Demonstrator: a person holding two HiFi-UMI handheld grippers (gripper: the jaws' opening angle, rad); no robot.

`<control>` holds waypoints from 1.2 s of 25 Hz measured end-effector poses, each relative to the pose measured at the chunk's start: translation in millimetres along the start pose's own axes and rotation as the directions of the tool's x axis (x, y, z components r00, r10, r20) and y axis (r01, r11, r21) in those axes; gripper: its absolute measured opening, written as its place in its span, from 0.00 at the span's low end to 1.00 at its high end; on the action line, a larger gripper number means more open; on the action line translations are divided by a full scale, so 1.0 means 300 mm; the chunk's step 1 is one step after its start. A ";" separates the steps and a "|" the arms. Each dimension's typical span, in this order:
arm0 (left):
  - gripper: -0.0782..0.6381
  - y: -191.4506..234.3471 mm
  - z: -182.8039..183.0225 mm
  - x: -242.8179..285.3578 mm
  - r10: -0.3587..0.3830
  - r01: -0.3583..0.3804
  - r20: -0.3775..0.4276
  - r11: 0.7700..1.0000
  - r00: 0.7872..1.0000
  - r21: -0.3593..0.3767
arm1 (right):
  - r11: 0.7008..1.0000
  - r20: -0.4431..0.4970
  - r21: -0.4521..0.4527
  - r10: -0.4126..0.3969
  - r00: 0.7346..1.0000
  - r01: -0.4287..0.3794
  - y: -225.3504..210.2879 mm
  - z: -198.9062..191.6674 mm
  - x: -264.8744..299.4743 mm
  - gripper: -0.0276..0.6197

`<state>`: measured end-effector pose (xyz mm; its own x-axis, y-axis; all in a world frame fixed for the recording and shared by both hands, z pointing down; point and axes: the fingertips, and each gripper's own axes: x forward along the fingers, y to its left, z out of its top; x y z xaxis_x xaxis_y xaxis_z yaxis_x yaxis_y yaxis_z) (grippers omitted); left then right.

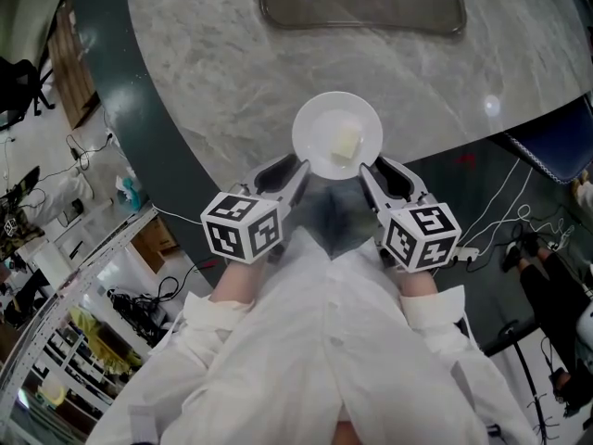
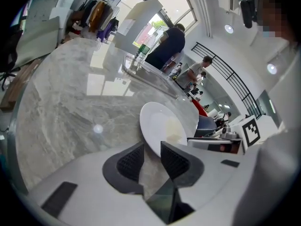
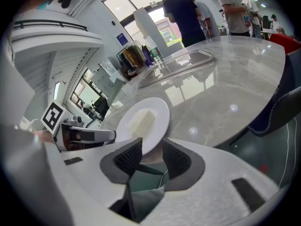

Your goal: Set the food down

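Observation:
A white plate [image 1: 320,128] with a pale yellow piece of food [image 1: 346,143] lies flat near the front edge of the grey marble table [image 1: 222,82]. My left gripper [image 1: 301,165] stands at the plate's near-left rim and my right gripper [image 1: 369,170] at its near-right rim. In the left gripper view the plate [image 2: 157,119] has its rim between the parted jaws of the left gripper [image 2: 152,155]. In the right gripper view the plate [image 3: 157,109] and food [image 3: 141,121] sit just past the right gripper [image 3: 151,153], whose jaws stand apart around the rim.
A clear tray [image 1: 361,3] lies at the table's far side. A dark blue chair [image 1: 556,146] stands to the right, with cables on the floor beneath it. People [image 2: 169,41] stand beyond the table. The table's dark edge band [image 1: 176,165] curves just ahead of me.

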<state>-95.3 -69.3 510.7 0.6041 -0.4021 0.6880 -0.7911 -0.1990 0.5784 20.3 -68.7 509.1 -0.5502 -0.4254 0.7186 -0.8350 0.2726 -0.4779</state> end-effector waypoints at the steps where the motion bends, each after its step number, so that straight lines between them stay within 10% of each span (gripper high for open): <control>1: 0.27 0.001 0.002 -0.001 0.003 -0.003 0.002 1.000 1.000 -0.002 | 1.000 -0.002 0.003 -0.002 1.000 0.002 -0.001 0.001 -0.001 0.20; 30: 0.24 -0.015 0.022 -0.010 -0.031 0.031 -0.001 0.998 1.000 0.062 | 0.995 0.088 0.053 -0.083 0.993 0.079 0.004 0.027 -0.023 0.15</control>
<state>-94.2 -73.1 503.0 0.6282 -0.3948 0.6704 -0.7766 -0.2666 0.5708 23.2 -72.5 499.5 -0.4758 -0.5213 0.7084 -0.8743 0.1923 -0.4457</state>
